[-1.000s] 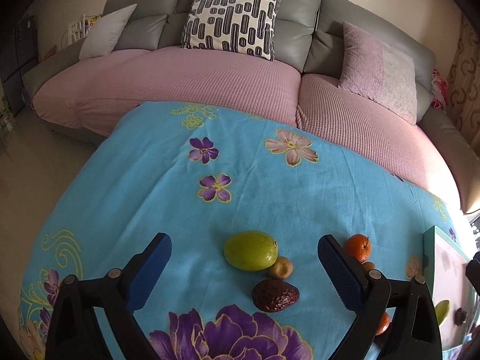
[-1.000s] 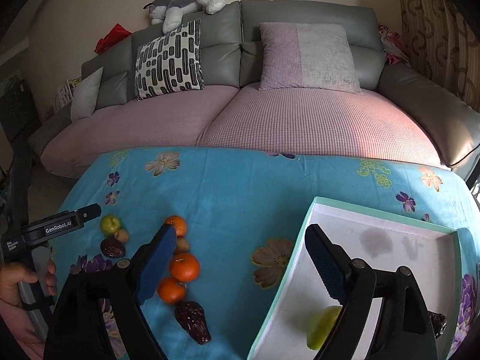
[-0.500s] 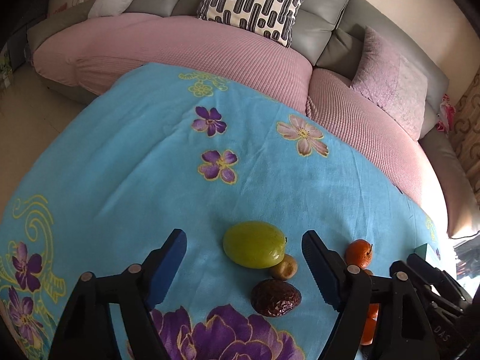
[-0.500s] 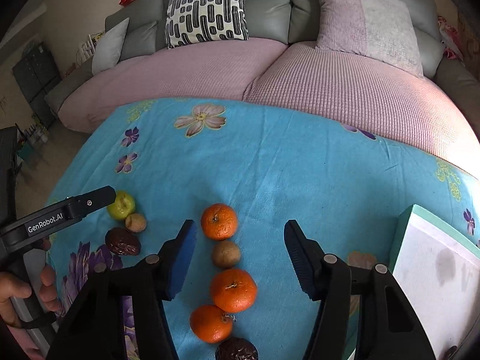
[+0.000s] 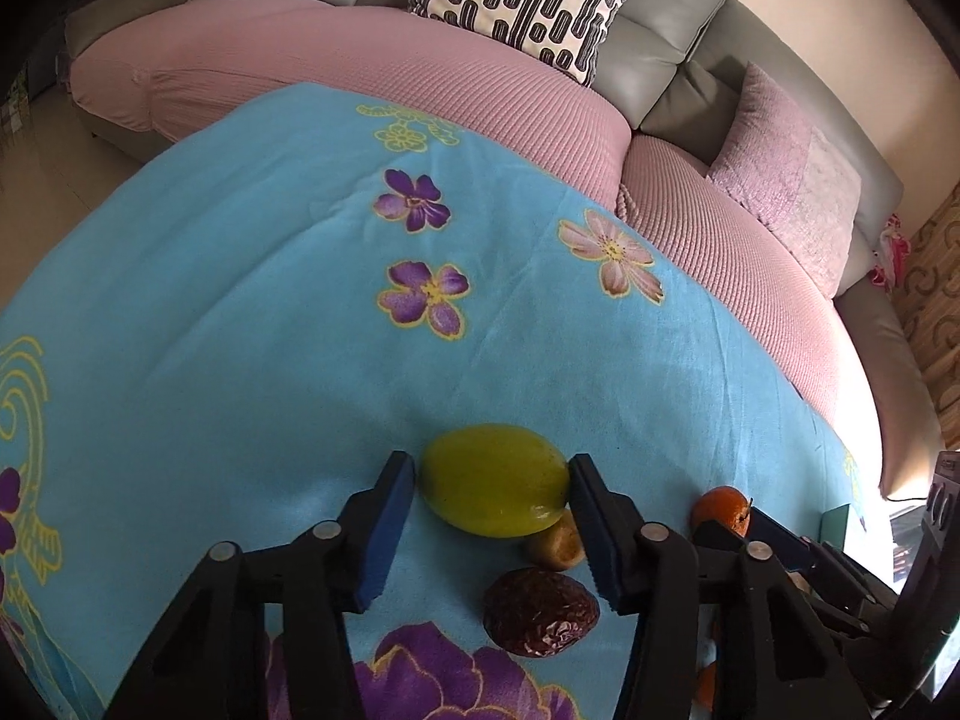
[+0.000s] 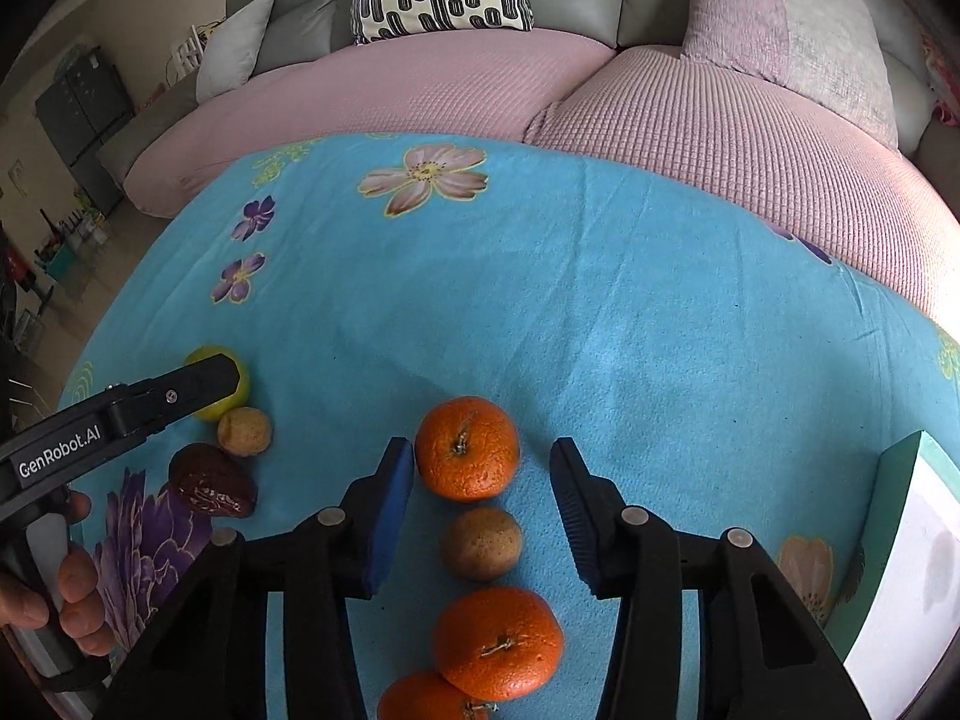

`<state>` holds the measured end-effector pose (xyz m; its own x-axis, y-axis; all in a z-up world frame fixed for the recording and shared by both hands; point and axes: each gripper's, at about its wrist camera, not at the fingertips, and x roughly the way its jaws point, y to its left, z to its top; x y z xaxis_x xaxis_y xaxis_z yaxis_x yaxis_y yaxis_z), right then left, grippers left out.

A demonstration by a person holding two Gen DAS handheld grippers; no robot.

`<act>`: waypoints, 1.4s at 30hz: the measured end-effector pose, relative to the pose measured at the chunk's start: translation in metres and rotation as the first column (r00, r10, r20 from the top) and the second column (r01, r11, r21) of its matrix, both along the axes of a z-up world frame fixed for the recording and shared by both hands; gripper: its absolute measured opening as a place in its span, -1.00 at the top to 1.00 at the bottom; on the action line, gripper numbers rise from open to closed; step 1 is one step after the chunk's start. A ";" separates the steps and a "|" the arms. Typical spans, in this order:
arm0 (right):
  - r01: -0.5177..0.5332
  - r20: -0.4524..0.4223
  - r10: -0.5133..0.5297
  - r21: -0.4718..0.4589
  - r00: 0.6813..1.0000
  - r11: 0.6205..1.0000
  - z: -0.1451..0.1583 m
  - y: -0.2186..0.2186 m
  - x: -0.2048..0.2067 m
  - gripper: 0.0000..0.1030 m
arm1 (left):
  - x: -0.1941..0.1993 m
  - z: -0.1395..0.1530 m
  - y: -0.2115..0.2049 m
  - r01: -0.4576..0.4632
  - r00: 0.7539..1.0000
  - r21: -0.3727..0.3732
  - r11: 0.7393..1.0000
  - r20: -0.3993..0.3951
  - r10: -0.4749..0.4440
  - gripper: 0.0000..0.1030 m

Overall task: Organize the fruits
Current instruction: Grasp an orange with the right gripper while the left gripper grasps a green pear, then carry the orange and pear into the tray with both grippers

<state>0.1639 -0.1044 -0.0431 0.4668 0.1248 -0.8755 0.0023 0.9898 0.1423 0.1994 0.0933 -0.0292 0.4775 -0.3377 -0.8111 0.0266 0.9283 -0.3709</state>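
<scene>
1. Your left gripper point(image 5: 492, 489) is spread around the green fruit point(image 5: 493, 480). Both fingers sit just beside its flanks, not yet clenched on it. The fruit rests on the blue floral cloth point(image 5: 270, 300) covering the table.

2. Your right gripper point(image 6: 482, 468) is also released, with the far orange point(image 6: 467, 447) between its fingers. The left pad is almost touching the peel and the right pad stands clear.

3. Risk on the left: a small brown fruit point(image 5: 557, 546) touches the green fruit at its 5 o'clock, with a wrinkled date point(image 5: 540, 611) just beyond. Your right-hand finger comes down beside that brown fruit, so closing could nudge it or trap it against the green one.

4. The green skin looks smooth and rounded. I judge that a grip off its widest part could squirt it forward across the cloth.

5. Risk on the right: a brown fruit point(image 6: 481, 543) and two more oranges point(image 6: 498, 642) line up toward 6 o'clock, under your gripper's body. Dropping lower may knock them out of line.

6. The tray point(image 6: 900, 570) lies at 3 o'clock of the orange row. The closing left pad would push the orange sideways before the right one meets it.
</scene>
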 end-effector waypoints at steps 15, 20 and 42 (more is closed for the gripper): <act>0.023 0.047 -0.024 0.020 0.999 1.000 0.020 0.000 -0.011 0.30 | -0.006 0.012 0.002 -0.008 1.000 -0.008 1.000 0.029 0.008 -0.03; 0.056 0.099 -0.056 -0.001 0.993 0.998 0.043 -0.003 -0.037 0.30 | -0.015 0.028 0.003 -0.003 0.998 -0.007 1.000 0.061 0.003 -0.03; 0.381 0.157 -0.377 0.001 0.913 0.924 0.089 -0.083 -0.177 0.30 | -0.065 0.082 -0.063 0.187 0.965 0.036 0.982 0.177 -0.191 -0.03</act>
